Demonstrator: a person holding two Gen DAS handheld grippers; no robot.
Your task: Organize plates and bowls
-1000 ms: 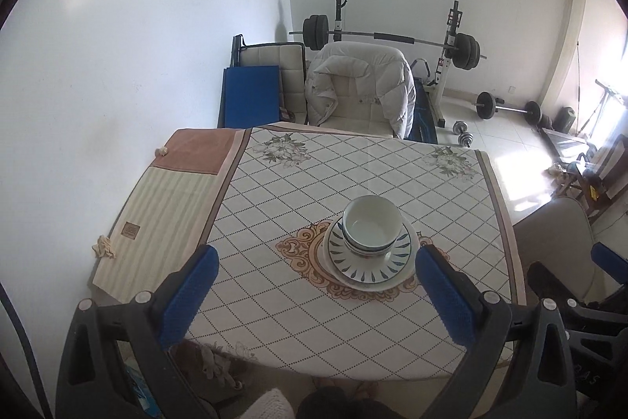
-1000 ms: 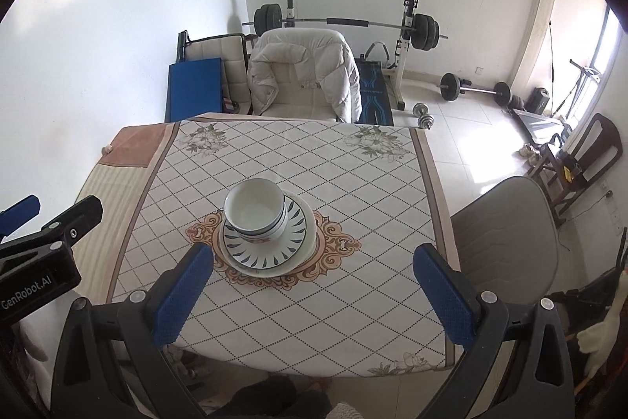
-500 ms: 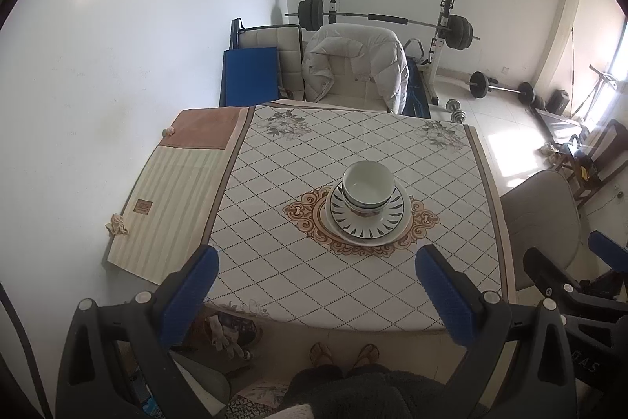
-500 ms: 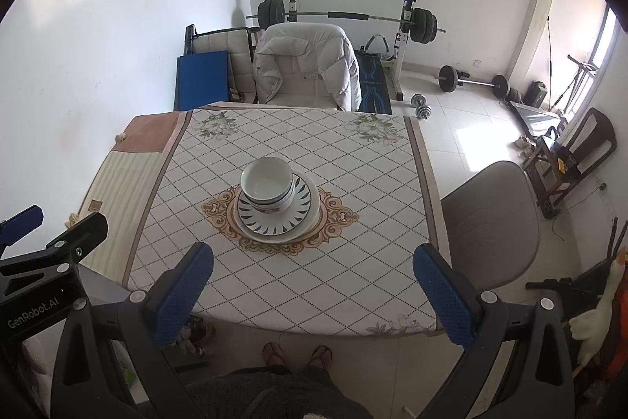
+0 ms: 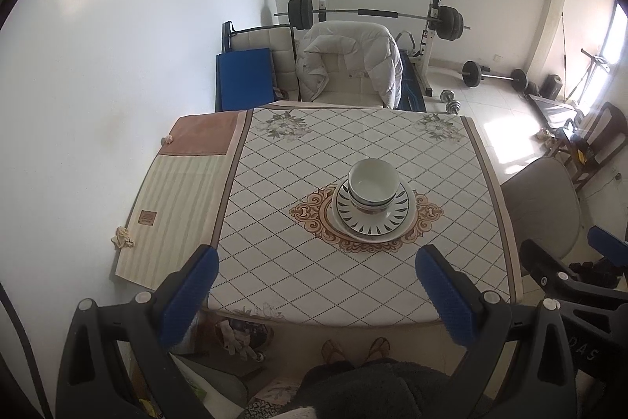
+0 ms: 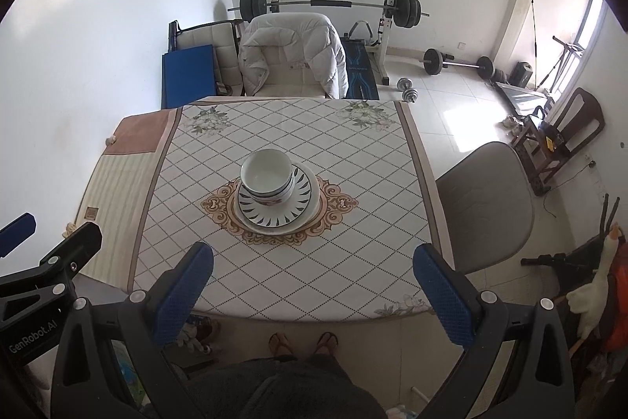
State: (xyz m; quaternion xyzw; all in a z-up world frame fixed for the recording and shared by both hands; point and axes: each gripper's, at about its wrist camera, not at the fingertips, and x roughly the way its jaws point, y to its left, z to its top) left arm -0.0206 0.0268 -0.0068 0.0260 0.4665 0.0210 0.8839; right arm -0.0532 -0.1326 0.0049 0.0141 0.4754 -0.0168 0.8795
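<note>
White bowls (image 5: 373, 189) sit nested on a striped plate (image 5: 386, 220), which rests on a larger white plate (image 5: 341, 224) at the middle of the table (image 5: 282, 183). The same stack shows in the right wrist view, bowls (image 6: 267, 179) on the plates (image 6: 298, 211). My left gripper (image 5: 316, 291) is open and empty, held high above the table's near edge. My right gripper (image 6: 314, 291) is open and empty too, also high and back from the stack.
A chair with a white jacket (image 5: 351, 63) stands at the far side. A grey chair (image 6: 484, 199) stands to the right. A striped mat (image 5: 176, 207) lies left of the table by the wall. The person's feet (image 6: 302, 342) are at the near edge.
Both grippers have pulled back and up from the table; the stack looks smaller and the near edge and feet have come into view. The stack has not moved.
</note>
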